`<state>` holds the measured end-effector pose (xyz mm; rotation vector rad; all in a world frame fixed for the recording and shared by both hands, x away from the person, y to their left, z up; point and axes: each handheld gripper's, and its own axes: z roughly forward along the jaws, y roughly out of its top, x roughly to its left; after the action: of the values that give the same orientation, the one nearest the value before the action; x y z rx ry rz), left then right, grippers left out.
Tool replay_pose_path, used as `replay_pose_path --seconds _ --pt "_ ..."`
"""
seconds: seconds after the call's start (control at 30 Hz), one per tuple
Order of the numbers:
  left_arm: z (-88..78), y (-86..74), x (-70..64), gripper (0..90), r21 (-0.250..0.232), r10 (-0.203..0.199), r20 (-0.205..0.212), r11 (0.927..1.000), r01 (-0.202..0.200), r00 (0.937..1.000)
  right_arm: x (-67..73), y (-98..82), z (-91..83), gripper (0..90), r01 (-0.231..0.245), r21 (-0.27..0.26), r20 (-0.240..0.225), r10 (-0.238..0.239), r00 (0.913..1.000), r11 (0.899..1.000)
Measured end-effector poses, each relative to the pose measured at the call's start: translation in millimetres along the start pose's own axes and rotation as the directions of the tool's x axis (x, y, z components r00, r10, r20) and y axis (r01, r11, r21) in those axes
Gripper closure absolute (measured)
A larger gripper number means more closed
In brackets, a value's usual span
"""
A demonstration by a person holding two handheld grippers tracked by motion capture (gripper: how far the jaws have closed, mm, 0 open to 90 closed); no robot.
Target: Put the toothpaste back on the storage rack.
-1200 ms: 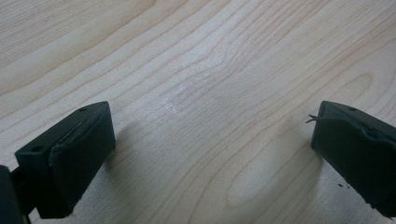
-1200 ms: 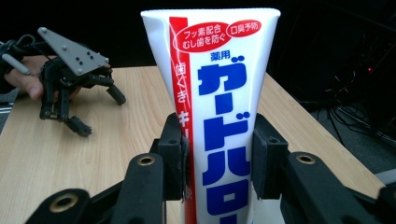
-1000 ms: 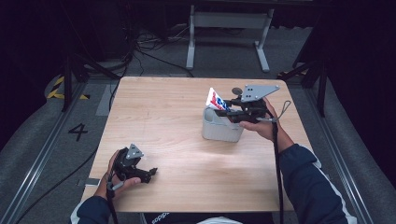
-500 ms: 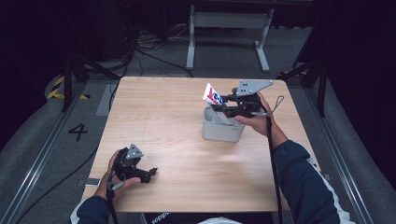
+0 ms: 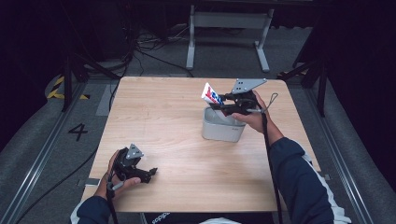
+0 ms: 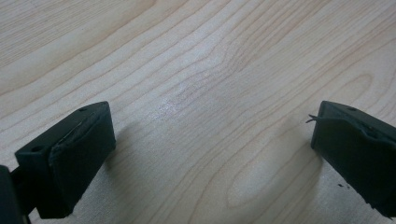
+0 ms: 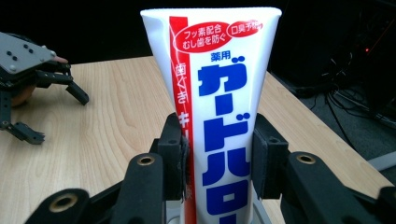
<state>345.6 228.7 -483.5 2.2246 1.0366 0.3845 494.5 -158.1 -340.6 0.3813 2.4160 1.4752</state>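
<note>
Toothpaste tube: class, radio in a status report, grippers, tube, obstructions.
Right gripper shut on toothpaste tube, over grey container. Left gripper open, low over table. Nothing in the way.

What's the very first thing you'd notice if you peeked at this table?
The white tube with big blue letters, pinched upright in the right hand-held gripper above a grey tub at the table's far right. Then the left hand-held gripper, open and resting on bare wood at the near left.

White toothpaste tube (image 7: 219, 116), blue-red print, upright, lower end inside grey container (image 5: 223, 129).
</note>
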Motion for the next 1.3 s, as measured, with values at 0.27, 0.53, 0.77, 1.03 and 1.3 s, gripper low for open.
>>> replay_pose_path --seconds 0.27,0.53,0.77,1.03,1.3 --pt "0.0 0.1 0.2 0.1 -0.001 0.002 -0.001 1.0000 -0.002 1.0000 -4.9 -8.3 3.1 63.1 -0.008 0.021 0.005 0.008 1.0000 1.000" --pt "0.2 0.1 0.3 0.1 -0.003 0.005 -0.002 1.0000 -0.005 1.0000 -2.8 -14.7 8.4 62.9 0.010 0.060 -0.002 -0.010 0.9999 0.998" --pt "0.1 -0.1 -0.2 0.1 -0.001 -0.002 -0.002 1.0000 0.002 1.0000 -3.9 -22.5 4.2 62.6 0.003 0.073 0.000 -0.003 1.0000 0.997" --pt "0.1 -0.1 0.0 0.1 0.000 0.001 -0.001 1.0000 -0.001 1.0000 -5.3 -32.1 -1.4 62.0 0.002 0.108 0.011 -0.003 0.9999 0.994" --pt "0.0 0.0 0.1 0.1 0.001 0.003 -0.001 1.0000 -0.003 1.0000 -6.3 -38.6 -10.1 61.3 0.000 0.140 0.012 -0.002 0.9999 0.990"
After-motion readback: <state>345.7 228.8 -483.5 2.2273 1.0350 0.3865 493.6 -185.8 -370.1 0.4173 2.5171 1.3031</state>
